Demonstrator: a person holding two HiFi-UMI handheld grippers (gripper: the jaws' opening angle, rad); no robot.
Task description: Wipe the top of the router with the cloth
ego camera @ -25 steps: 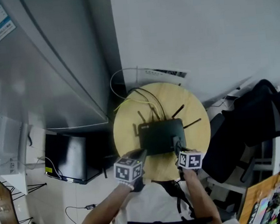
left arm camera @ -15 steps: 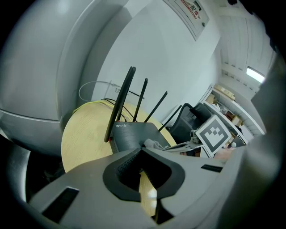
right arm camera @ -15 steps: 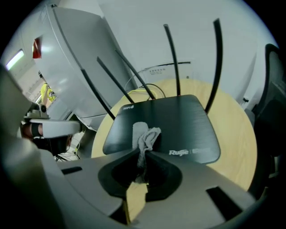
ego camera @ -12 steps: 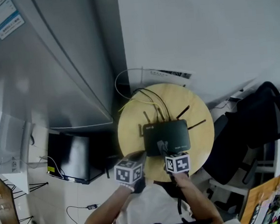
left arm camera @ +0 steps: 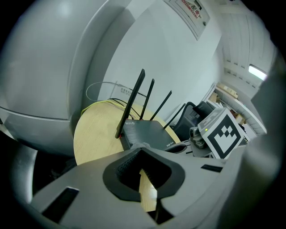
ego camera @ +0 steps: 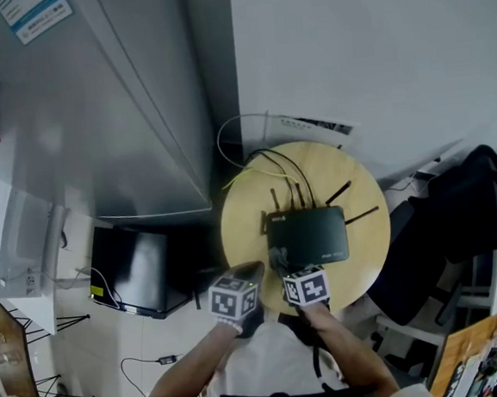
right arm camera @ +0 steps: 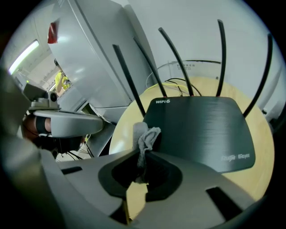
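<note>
- Two tools are held out over a small round wooden bench point(ego camera: 369, 247), one in each of the person's hands.
- On the middle of the bench lies a flat black router point(ego camera: 310, 235) with white print on its lid. Its four thin black antennas point(right arm camera: 178, 56) rise from the far edge.
- The right tool point(ego camera: 282, 266) is clenched on a small wad of grey cloth point(right arm camera: 145, 136), which sticks up from between the jaws.
- That cloth sits at the near left corner of the router, right against the edge of the lid. Whether it presses on the top surface I cannot tell.
- Most of the router's lid lies bare to the right of the cloth, with a small logo near its near right corner.
- The left tool point(ego camera: 252, 276) hangs just left of the right one, above the near left rim of the bench and off the router.
- Its jaws are drawn together with nothing between them. Only a thin slit shows, with the pale wood of the bench visible through it.
- Yellow and black cables point(ego camera: 258, 165) run off the router's far side and over the far edge of the bench.
- A tall grey appliance point(ego camera: 111, 110) stands to the left, and a dark chair point(ego camera: 466, 209) is off to the right.
</note>
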